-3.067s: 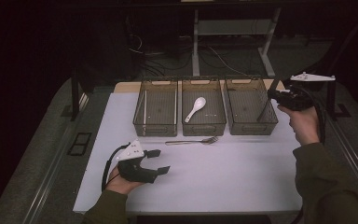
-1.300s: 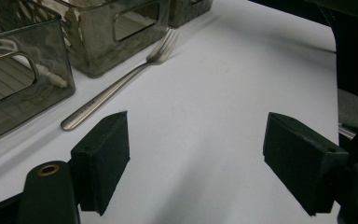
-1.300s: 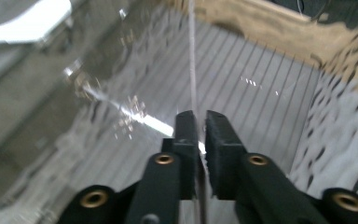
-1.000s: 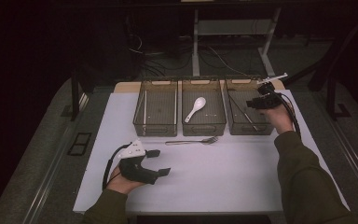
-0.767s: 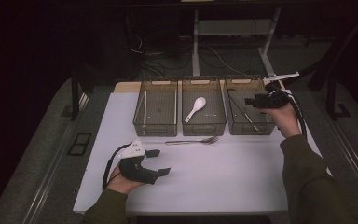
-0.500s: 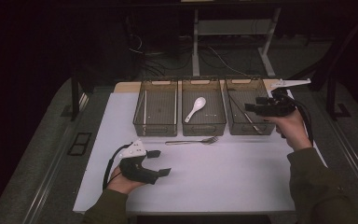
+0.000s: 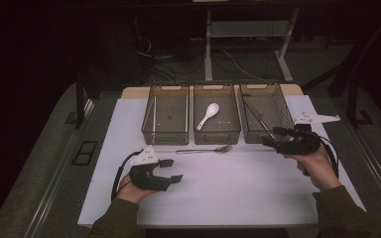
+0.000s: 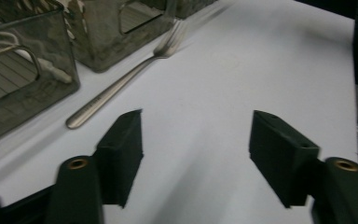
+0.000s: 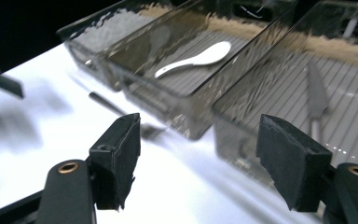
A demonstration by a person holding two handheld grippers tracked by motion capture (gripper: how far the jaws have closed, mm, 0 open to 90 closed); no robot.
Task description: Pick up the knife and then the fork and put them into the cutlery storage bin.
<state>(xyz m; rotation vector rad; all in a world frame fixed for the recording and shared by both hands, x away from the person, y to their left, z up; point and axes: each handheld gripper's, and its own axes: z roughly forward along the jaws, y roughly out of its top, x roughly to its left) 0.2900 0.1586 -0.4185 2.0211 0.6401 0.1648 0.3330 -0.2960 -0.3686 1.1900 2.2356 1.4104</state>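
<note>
1. Left gripper [image 7: 171, 170]: rests near the front-left corner of the white worktop [image 7: 238, 193]; jaws spread with nothing between them, having just been closing.
2. Right gripper [image 7: 270, 139]: held above the worktop's right side, just in front of the right mesh bin [image 7: 265, 115]; jaws spread and empty, having just been opening.
3. Fork [image 7: 203, 149]: lies flat on the worktop between the grippers, just in front of the middle mesh bin [image 7: 216, 117], parallel to the back edge; tines toward the right.
4. Middle bin holds a white spoon [image 7: 208, 114]; right bin holds a knife [image 9: 317, 95]; left mesh bin [image 7: 166, 116] stands beside them along the back edge.
</note>
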